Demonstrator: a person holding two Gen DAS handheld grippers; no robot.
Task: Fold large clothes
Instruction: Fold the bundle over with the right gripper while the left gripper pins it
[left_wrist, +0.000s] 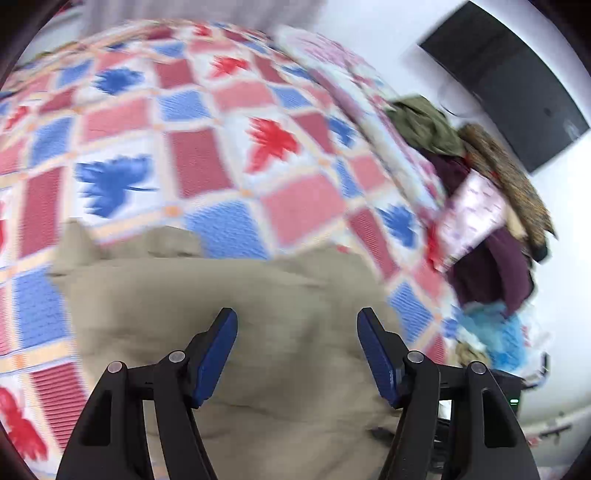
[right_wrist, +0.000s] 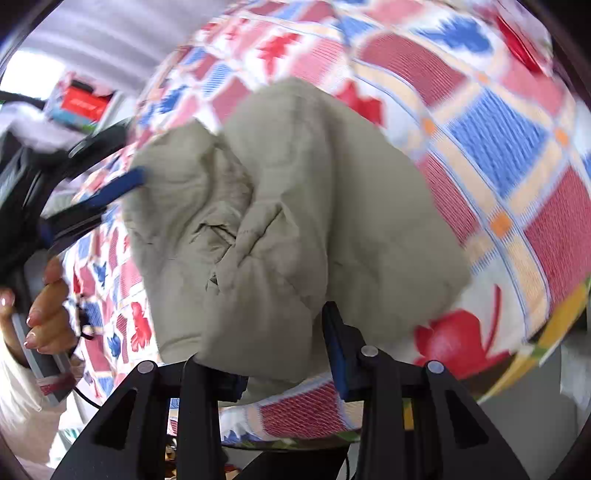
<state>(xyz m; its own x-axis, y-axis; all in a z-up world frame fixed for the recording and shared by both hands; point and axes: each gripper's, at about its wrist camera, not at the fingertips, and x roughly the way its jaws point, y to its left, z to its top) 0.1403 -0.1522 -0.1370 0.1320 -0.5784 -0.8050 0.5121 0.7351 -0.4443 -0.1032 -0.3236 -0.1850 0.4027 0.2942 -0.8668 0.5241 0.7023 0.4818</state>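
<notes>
A beige garment (left_wrist: 258, 332) lies bunched on a bed with a red, blue and white patterned quilt (left_wrist: 207, 147). My left gripper (left_wrist: 297, 332) is open just above the garment, its blue pads apart and nothing between them. In the right wrist view the same garment (right_wrist: 295, 221) lies crumpled with folds and a seam in its middle. My right gripper (right_wrist: 273, 343) is open, and the garment's near edge lies between its fingers; the left finger is hidden under the cloth. The left gripper (right_wrist: 118, 188) also shows there at the garment's left edge.
A pile of other clothes (left_wrist: 487, 221), olive, maroon, pink and blue, lies at the bed's right side. A dark screen (left_wrist: 517, 81) hangs on the white wall behind. The quilt (right_wrist: 498, 147) drops off the bed's edge at the lower right. A hand (right_wrist: 48, 314) holds the left gripper's handle.
</notes>
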